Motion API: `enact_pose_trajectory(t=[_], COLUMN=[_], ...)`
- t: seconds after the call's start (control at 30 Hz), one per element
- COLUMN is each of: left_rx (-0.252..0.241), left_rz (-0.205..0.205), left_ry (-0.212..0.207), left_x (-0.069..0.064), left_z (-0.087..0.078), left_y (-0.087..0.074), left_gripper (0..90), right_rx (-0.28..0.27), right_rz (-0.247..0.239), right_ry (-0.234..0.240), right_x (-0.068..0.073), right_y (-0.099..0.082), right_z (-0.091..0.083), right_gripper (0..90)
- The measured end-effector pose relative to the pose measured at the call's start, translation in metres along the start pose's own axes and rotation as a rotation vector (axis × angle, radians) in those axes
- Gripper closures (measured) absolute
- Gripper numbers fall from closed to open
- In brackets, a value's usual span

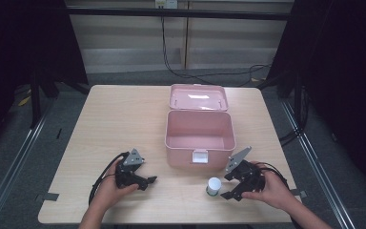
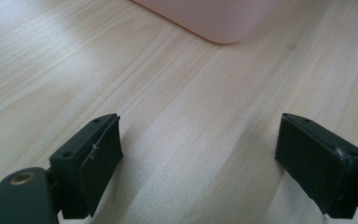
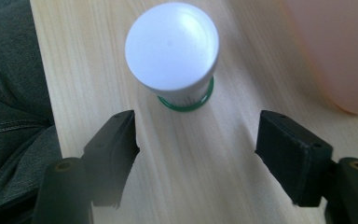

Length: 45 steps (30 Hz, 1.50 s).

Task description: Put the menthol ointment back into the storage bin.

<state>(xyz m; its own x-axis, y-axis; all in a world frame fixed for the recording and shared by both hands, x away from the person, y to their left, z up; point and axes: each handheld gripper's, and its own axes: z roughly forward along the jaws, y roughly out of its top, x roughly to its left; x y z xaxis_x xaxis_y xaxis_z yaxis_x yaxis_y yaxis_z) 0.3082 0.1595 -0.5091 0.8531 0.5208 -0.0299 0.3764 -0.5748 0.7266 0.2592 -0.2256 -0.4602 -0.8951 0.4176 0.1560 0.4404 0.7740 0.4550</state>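
A white bottle (image 1: 213,185) stands upright near the table's (image 1: 124,119) front edge, just ahead of the right gripper (image 1: 228,187), whose jaws are spread. The left gripper (image 1: 151,181) is spread over bare wood. An open pink box (image 1: 199,138) stands behind.

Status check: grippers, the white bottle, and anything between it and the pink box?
Left gripper open, holding nothing. Right gripper open, beside white bottle. Bottle upright on table, ungripped. Pink box lid open, path clear.
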Motion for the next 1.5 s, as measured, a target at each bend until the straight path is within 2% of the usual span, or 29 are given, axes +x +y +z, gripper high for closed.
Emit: enact_pose_trajectory(t=[0.07, 0.37, 0.63, 1.0, 1.47, 1.5], left_rx=[0.000, 0.000, 0.002, 0.002, 0.002, 0.002], left_rz=[0.000, 0.000, 0.002, 0.002, 0.004, 0.004], left_ry=[0.000, 0.000, 0.000, 0.000, 0.001, 0.001], left_x=[0.000, 0.000, 0.000, 0.000, 0.000, 0.000], left_z=[0.000, 0.000, 0.000, 0.000, 0.000, 0.000], left_y=[0.000, 0.000, 0.000, 0.000, 0.000, 0.000], left_gripper=[13.8, 13.8, 13.8, 13.8, 13.8, 13.8], right_rx=[0.007, 0.023, 0.028, 0.076, 0.151, 0.154], right_rz=[-0.007, -0.036, -0.059, -0.081, -0.093, -0.083], right_ry=[0.016, 0.029, 0.028, 0.031, 0.020, 0.021], right_x=[0.002, 0.006, 0.007, 0.008, 0.008, 0.008], right_y=[0.004, 0.022, 0.033, 0.044, 0.054, 0.055], right_z=[0.001, 0.003, 0.003, 0.004, 0.001, 0.000], right_gripper=[31.5, 36.4, 41.4, 49.4, 50.1, 50.1])
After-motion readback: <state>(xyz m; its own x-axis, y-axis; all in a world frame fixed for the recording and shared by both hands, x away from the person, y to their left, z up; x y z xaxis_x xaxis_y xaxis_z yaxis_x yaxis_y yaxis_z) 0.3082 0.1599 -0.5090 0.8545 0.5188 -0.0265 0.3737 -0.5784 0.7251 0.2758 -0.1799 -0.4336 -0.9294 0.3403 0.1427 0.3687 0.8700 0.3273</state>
